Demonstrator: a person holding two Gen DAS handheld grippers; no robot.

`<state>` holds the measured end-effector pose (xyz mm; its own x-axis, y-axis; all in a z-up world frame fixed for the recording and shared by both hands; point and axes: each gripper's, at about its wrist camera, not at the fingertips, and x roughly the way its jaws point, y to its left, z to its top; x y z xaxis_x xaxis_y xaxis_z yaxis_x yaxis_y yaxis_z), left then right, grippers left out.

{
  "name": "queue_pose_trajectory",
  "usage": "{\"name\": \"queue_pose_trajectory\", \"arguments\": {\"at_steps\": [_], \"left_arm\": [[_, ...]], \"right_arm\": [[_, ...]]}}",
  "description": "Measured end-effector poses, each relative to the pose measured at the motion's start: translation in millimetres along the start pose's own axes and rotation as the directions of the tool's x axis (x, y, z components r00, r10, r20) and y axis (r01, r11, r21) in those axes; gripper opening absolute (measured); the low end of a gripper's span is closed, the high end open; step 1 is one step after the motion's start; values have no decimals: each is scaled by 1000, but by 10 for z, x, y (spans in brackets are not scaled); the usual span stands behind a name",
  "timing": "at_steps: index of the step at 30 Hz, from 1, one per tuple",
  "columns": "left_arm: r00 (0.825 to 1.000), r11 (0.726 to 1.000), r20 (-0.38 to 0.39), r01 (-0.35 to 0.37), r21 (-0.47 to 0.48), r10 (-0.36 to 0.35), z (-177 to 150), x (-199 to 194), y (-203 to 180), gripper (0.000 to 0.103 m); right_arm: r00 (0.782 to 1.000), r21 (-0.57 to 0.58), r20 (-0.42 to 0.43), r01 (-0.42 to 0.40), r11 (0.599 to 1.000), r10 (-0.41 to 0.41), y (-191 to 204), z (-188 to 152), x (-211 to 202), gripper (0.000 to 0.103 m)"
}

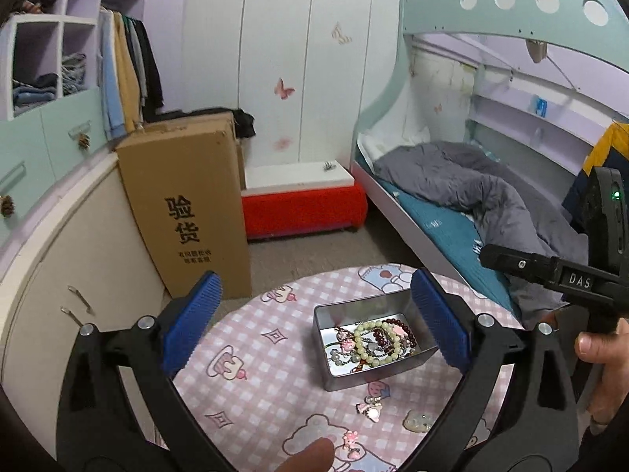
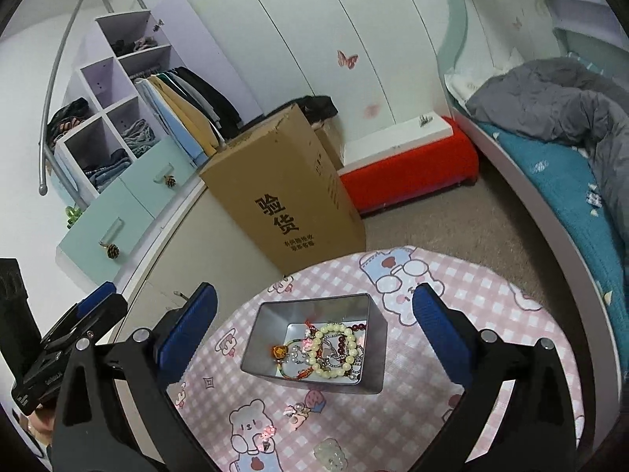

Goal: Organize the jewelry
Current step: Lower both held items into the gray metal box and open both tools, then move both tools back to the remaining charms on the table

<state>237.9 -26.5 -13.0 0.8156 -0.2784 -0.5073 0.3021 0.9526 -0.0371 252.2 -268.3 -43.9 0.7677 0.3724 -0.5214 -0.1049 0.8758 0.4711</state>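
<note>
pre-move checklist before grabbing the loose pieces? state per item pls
1. Left claw open, nothing between pads: ok.
2. Right claw open, nothing held: ok.
3. Tin upright on the table, top uncovered: ok.
4. Bracelets inside tin: ok.
5. All jewelry in tin: not ok; pink charm, pale charm and small pink piece lie on the cloth in front of it.
6. Room in tin for more: cannot tell.

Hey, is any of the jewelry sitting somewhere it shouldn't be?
Yes. Three small pieces lie loose on the tablecloth outside the metal tin: a pink charm, a pale charm and a pink clip. The rest is inside.
</note>
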Motion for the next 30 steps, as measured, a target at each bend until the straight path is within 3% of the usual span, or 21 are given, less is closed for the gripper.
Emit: {"name": "queue_pose_trajectory", "arguments": {"at_steps": [7, 11, 24, 30], "left_arm": [[998, 1000, 59, -25, -11, 26, -73, -339, 26, 96], [998, 999, 54, -26, -31, 27, -226, -412, 89, 96], [996, 997, -90, -22, -69, 16, -1054, -315, 262, 96], [981, 1000, -191, -21, -22, 17, -1426, -119, 136, 96]], "right_arm": [[996, -91, 66, 60, 994, -54, 180, -79, -390, 96], [992, -144, 81, 106, 984, -95, 237, -248, -544, 96], [983, -208, -26, 171, 963, -180, 90, -978, -558, 96], [973, -214, -109, 177, 961, -203, -33, -1249, -415, 96]]}}
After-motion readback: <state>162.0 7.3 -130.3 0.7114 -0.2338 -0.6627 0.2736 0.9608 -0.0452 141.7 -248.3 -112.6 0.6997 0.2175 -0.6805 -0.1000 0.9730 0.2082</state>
